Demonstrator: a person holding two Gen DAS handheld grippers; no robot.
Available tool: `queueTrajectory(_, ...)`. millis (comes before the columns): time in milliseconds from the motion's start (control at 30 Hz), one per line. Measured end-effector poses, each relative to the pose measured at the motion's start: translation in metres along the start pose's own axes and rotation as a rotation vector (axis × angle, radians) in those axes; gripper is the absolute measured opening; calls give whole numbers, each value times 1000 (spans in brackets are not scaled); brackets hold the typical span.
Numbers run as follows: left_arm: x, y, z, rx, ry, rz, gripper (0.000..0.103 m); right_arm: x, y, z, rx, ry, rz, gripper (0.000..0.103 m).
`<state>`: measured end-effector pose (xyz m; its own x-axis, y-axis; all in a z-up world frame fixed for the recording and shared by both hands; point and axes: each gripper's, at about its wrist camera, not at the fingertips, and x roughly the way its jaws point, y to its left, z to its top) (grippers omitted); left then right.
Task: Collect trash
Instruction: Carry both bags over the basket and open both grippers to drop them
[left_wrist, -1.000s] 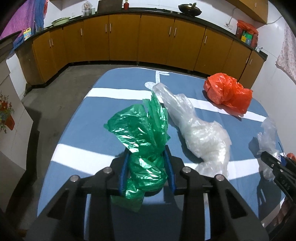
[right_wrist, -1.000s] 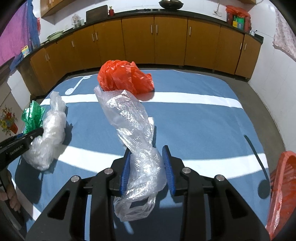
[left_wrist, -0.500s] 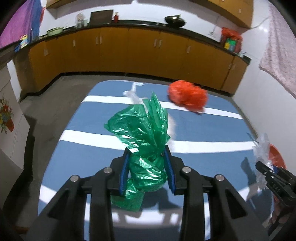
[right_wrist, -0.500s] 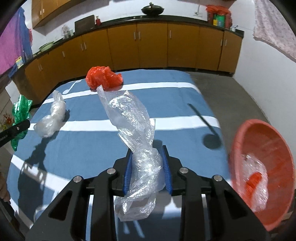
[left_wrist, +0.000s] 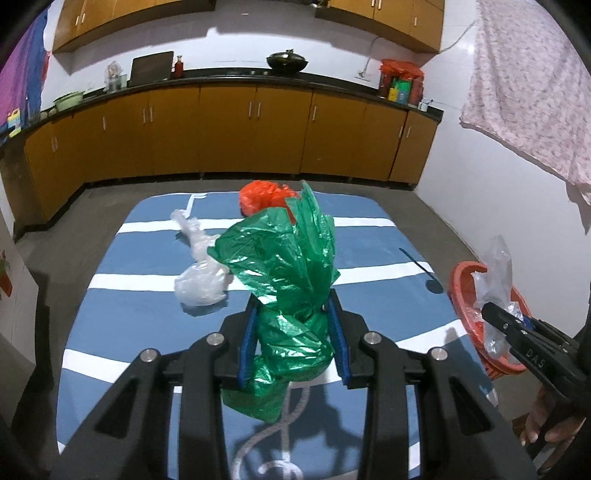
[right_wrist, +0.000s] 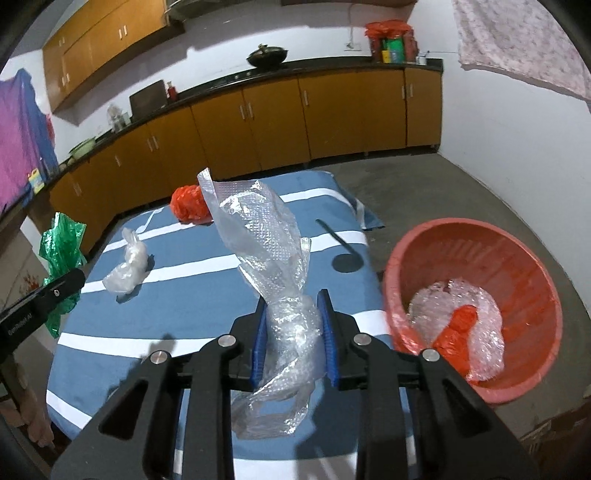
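My left gripper (left_wrist: 293, 341) is shut on a crumpled green plastic bag (left_wrist: 288, 273) and holds it above the blue striped mat (left_wrist: 140, 306). My right gripper (right_wrist: 293, 345) is shut on a clear bubble-wrap bag (right_wrist: 266, 236), held high beside the red basin (right_wrist: 524, 266), which stands on the floor to the right and holds clear and red plastic. A clear bag (left_wrist: 201, 282) and an orange-red bag (left_wrist: 258, 195) lie on the mat. The green bag also shows at the left of the right wrist view (right_wrist: 61, 251).
Brown kitchen cabinets (left_wrist: 229, 140) run along the far wall under a dark counter with a wok and bottles. A patterned cloth (left_wrist: 532, 92) hangs at the upper right. Grey concrete floor (right_wrist: 424, 184) surrounds the mat.
Both grippers have risen and swung right with their bags still held. The red basin has come closer in the right wrist view and into the left wrist view.
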<state>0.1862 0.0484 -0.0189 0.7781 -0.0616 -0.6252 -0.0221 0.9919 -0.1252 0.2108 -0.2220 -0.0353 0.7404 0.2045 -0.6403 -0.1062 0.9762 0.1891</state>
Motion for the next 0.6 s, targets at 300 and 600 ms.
queueTrajectory(300,-8,-17,11,8,-31,-27,34,-13,-20,-5,26,-17,-3,26)
queueTrajectory(600,5,-81,13,50,-21,-105,34,-32,-66,-7,59,-30,-75,26)
